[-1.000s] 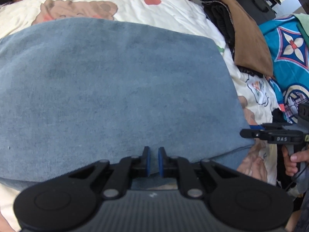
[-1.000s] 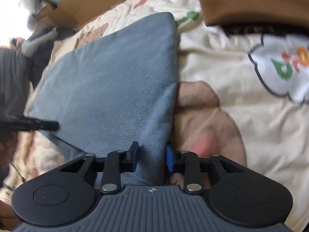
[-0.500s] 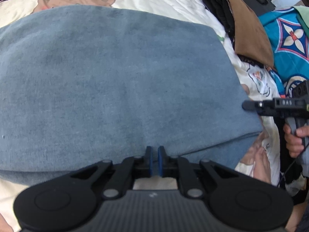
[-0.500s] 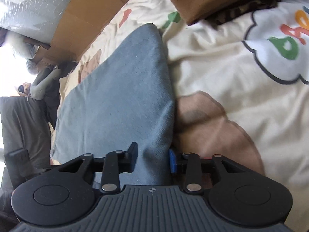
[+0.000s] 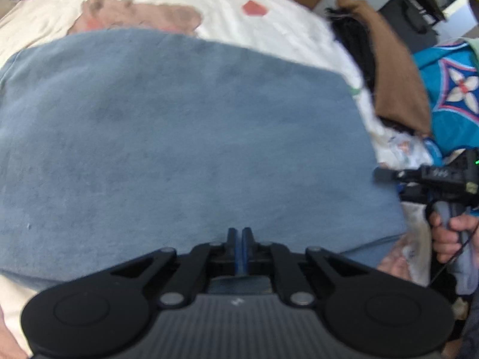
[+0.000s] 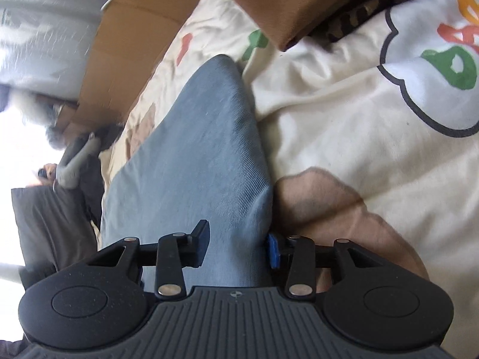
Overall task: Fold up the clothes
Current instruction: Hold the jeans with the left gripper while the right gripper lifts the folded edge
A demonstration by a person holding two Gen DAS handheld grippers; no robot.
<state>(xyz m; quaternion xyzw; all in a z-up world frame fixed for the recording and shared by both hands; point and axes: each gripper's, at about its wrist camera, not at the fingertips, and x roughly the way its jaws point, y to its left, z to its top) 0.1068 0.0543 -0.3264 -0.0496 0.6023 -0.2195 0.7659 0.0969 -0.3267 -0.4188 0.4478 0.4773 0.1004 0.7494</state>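
Observation:
A blue garment (image 5: 185, 149) lies folded flat on a printed bed sheet (image 5: 269, 27). My left gripper (image 5: 239, 234) is at the middle of its near edge, jaws shut with the cloth's edge pinched between the pads. In the right wrist view the same blue garment (image 6: 203, 161) runs away as a narrow wedge. My right gripper (image 6: 236, 243) straddles its near right corner, jaws apart and the folded edge lying loose between them. The right gripper (image 5: 380, 175) also shows from the side in the left wrist view, held by a hand (image 5: 449, 236) at the cloth's right edge.
A brown folded cloth (image 5: 395, 68) over dark fabric lies at the sheet's far right, also seen as brown cloth (image 6: 287, 3). A turquoise patterned textile (image 5: 449, 95) is beyond it. Cardboard (image 6: 131, 45) borders the bed's far side. A seated person (image 6: 54, 197) is at the left.
The right jaws have spread wider around the garment's corner and that gripper has rolled and sunk a little. The left jaws have closed their last gap on the near edge.

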